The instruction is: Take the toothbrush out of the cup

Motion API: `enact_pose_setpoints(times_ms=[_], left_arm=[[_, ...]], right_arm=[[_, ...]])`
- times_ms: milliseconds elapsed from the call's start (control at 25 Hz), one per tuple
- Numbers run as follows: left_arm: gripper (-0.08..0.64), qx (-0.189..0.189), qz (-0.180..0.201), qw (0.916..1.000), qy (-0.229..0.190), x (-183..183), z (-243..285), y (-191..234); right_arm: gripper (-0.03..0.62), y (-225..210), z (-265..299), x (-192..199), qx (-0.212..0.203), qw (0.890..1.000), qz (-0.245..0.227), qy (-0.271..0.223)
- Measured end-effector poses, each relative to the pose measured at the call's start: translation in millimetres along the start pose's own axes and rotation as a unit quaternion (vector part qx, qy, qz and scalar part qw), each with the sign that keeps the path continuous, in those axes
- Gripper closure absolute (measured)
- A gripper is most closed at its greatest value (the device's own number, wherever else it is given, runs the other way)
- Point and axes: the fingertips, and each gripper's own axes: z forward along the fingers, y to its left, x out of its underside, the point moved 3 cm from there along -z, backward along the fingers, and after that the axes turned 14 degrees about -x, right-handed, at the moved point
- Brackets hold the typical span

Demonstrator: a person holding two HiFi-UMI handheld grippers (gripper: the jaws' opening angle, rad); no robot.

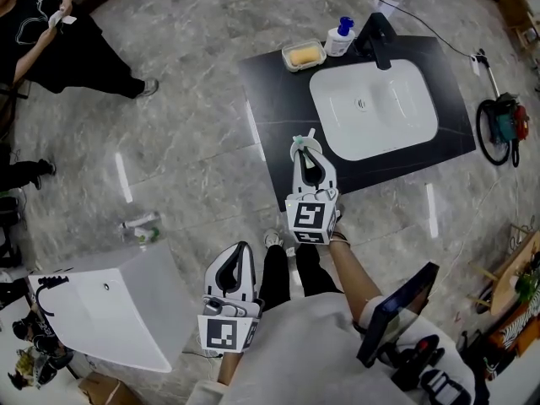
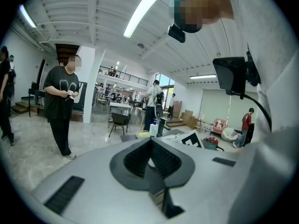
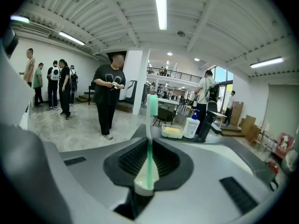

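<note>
A white and green toothbrush [image 3: 150, 125] stands upright between the jaws of my right gripper [image 3: 149, 141], which is shut on its handle with the bristle end pointing away. In the head view the right gripper [image 1: 305, 152] hangs over the near edge of the black counter [image 1: 274, 99], and the toothbrush [image 1: 309, 135] sticks out past its tips. A pale green round shape shows at the fingertips; I cannot tell whether it is the cup. My left gripper [image 1: 239, 248] is held low near the person's body, shut [image 2: 150, 141] and holding nothing.
A white basin [image 1: 375, 108] is set in the counter, with a black faucet [image 1: 377, 36], a pump bottle [image 1: 340, 39] and a yellow soap dish [image 1: 304, 56] behind it. Another white basin [image 1: 110, 310] and a bottle [image 1: 139, 224] lie on the floor. A person in black [image 1: 51, 40] stands far left.
</note>
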Motion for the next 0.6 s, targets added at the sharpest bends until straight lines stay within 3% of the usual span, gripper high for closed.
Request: enact_pose_setpoints(times_ms=[240,600], left_arm=[[0.555,-0.002,-0.006,1.0000,-0.004,-8,-4,-9],[0.555,0.013,0.012,0.9982,-0.057,-35,-14,-25]], right_arm=[[0.554,-3,-22,-24,-0.020,0.999,0.008,-0.027],[0.554,-10,-65,-60,-0.021,0.998,-0.004,-0.065]])
